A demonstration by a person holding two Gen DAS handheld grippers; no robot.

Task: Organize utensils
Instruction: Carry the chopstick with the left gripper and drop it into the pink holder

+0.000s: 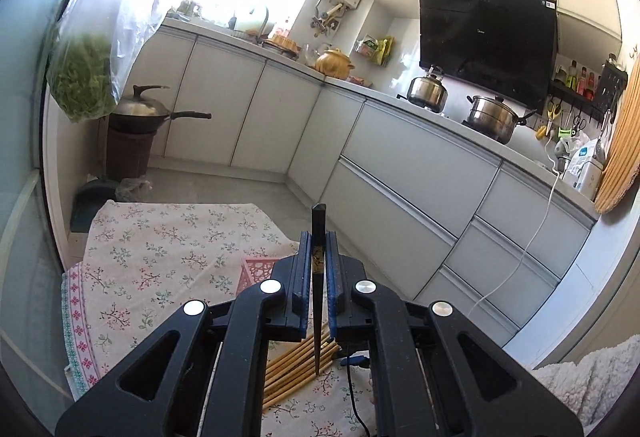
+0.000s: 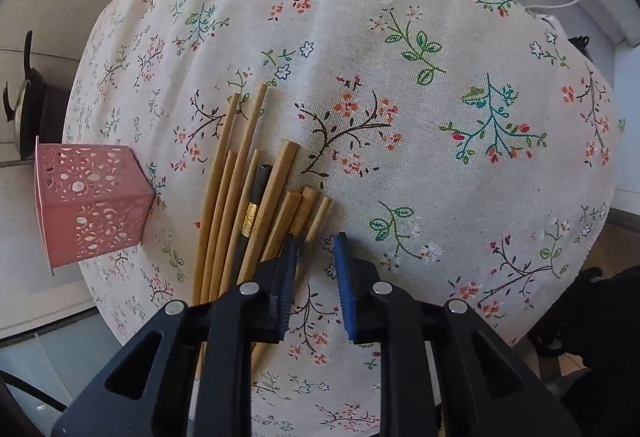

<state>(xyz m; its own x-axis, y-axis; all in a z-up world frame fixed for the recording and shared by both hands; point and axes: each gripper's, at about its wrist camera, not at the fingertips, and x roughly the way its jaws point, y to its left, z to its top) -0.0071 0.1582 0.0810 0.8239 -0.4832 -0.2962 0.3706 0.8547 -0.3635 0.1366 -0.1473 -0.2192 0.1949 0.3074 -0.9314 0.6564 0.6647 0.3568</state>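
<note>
Kitchen, floral tablecloth (image 2: 400,37) | left gripper (image 1: 319,237) clamps dark chopstick (image 1: 319,221) | right gripper (image 2: 316,241) narrow, pinching nothing, beside bamboo chopsticks (image 2: 240,165) | pink holder (image 2: 92,201) at table's left edge

Left wrist view looks nearly level across the kitchen toward the range hood (image 1: 486,37); right wrist view looks steeply down, close above the bamboo chopsticks (image 2: 236,197), which both views share.

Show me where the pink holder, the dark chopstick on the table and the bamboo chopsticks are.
pink holder (image 2: 94,203), right wrist view, perforated side wall.
dark chopstick (image 2: 256,193), right wrist view, upper shaft.
bamboo chopsticks (image 2: 224,173), right wrist view, middle of one stick.
</note>
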